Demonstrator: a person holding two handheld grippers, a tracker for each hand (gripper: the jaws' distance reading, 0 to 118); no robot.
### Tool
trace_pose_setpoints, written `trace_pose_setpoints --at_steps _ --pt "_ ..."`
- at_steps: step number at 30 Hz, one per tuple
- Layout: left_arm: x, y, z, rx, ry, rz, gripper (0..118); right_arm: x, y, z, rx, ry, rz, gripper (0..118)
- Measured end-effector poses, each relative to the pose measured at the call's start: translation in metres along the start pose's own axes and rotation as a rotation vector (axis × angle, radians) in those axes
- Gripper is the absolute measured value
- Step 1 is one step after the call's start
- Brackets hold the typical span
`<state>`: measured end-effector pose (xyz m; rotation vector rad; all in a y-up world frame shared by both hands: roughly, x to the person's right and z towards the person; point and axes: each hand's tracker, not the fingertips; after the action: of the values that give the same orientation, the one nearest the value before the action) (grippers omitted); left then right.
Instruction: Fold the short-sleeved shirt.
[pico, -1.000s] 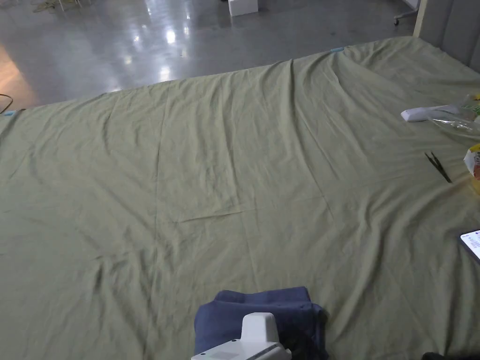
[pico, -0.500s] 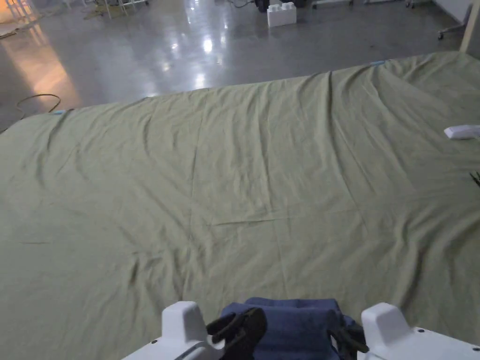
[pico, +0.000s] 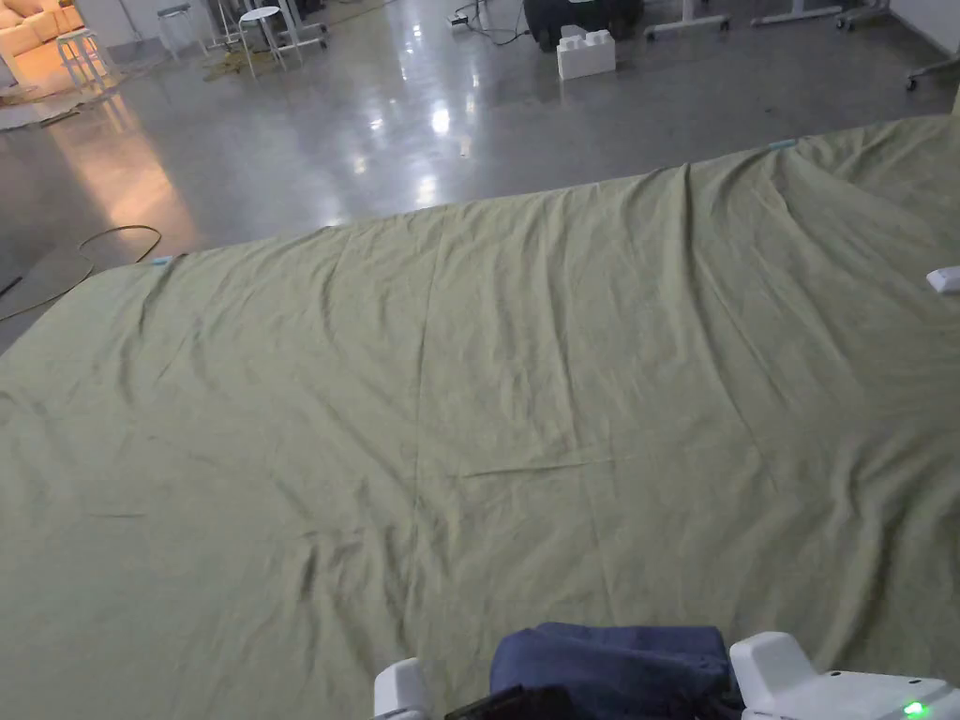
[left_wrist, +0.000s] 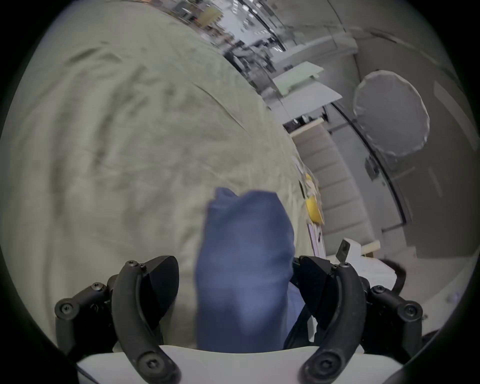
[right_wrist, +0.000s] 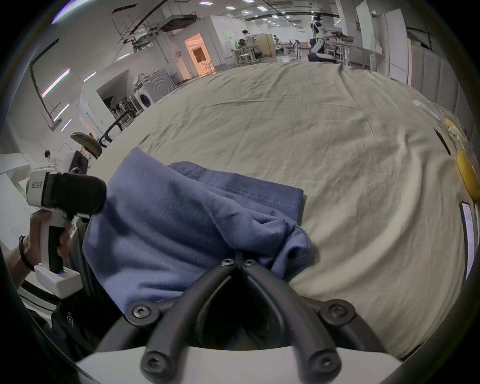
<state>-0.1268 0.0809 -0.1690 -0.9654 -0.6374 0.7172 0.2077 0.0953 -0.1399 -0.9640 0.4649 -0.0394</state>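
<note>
- I see the shirt (pico: 611, 659), dark blue and folded into a small bundle, at the near edge of the surface (pico: 525, 375), which a wrinkled green sheet covers.
- My right claw (right_wrist: 239, 259) is closed, both jaws pinching a bunched corner of the shirt at its near right side.
- My left claw (left_wrist: 236, 283) is open, jaws spread wide with the shirt lying between them; one jaw looks to touch the cloth, the other stands clear.
- In the right gripper view, a hand (right_wrist: 39, 241) holds the left claw's handle at the shirt's left edge.
- A phone (right_wrist: 468, 241) and a yellow packet (right_wrist: 467, 176) lie well apart on the right.
</note>
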Motion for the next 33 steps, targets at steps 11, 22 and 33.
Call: trace_pose_setpoints --at_steps 11,22,33 --pt "-0.001 0.040 0.083 0.140 0.016 0.081 34 -0.025 0.001 0.050 0.168 0.054 -0.013 1" --pt "-0.147 0.164 0.319 0.256 0.696 0.250 42 -0.012 -0.044 0.054 0.046 0.054 -0.153 0" --pt "-0.057 0.191 0.333 0.295 1.156 -0.243 76 -0.006 -0.033 0.091 0.159 -0.018 -0.159 0"
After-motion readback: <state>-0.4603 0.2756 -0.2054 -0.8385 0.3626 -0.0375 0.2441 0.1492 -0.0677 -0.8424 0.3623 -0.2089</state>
